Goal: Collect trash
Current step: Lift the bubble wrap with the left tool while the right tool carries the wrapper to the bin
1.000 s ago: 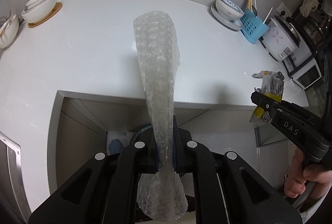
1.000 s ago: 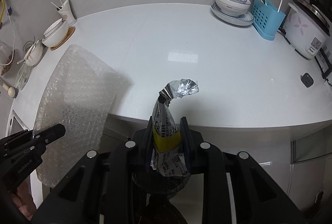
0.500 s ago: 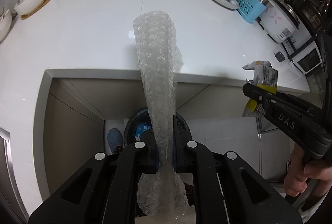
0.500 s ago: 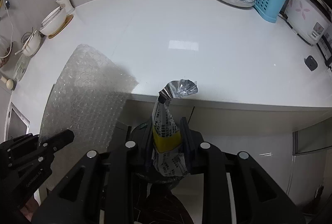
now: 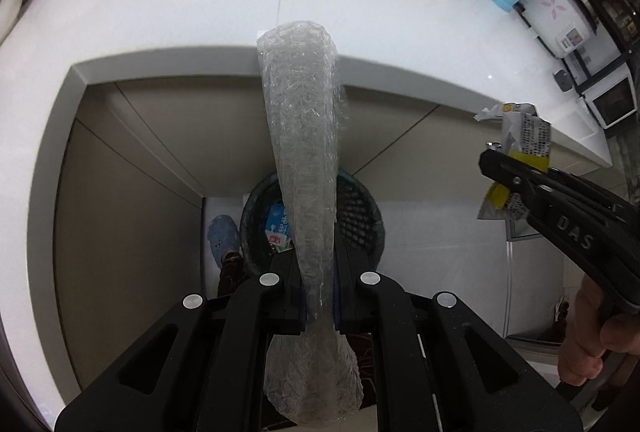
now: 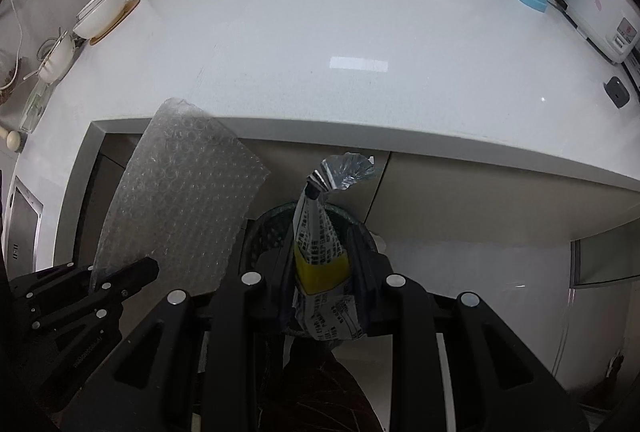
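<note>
Both hands are coming down from above the white countertop (image 5: pixel 192 12) toward the floor in front of it. The dark mesh trash bin (image 5: pixel 360 208) is now showing directly beneath the bubble wrap (image 5: pixel 304 160) and under the crumpled snack wrapper (image 6: pixel 320 252), with a milk carton (image 5: pixel 278 228) appearing inside it.

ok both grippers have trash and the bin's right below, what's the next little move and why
Probably open the left gripper first: its bubble wrap hangs directly over the dark bin on the floor, so it should drop in. The right gripper holds the wrapper over the bin too.
</note>
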A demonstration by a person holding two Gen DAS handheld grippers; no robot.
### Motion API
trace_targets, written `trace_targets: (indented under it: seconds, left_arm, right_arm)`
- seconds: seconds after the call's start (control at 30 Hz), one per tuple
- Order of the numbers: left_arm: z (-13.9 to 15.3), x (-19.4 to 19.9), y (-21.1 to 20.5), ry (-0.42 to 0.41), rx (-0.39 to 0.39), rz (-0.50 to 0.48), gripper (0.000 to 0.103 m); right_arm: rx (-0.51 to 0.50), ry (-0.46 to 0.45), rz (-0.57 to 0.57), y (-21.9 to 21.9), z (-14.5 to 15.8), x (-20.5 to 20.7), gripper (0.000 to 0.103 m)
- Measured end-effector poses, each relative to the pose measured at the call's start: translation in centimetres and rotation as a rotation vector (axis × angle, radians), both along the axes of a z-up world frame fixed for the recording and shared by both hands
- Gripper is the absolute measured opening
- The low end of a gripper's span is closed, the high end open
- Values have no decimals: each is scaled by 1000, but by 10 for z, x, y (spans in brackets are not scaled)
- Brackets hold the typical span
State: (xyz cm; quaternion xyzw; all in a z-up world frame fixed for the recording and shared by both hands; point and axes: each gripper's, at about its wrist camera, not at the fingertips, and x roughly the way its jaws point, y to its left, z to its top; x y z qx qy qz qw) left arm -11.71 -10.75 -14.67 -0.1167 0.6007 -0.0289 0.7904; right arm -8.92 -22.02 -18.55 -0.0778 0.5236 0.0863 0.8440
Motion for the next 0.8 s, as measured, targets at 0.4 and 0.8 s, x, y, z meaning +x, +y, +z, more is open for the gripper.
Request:
trace_targets:
  seconds: [0.4,0.8]
  left_arm:
    - [-59,8,-8,32,7,6,7]
    - [-116,18,-26,70,13,-36,7]
  right_arm:
    - [40,35,-9,-13,-47,8,23]
    - [31,84,-48,-23,-98,23,23]
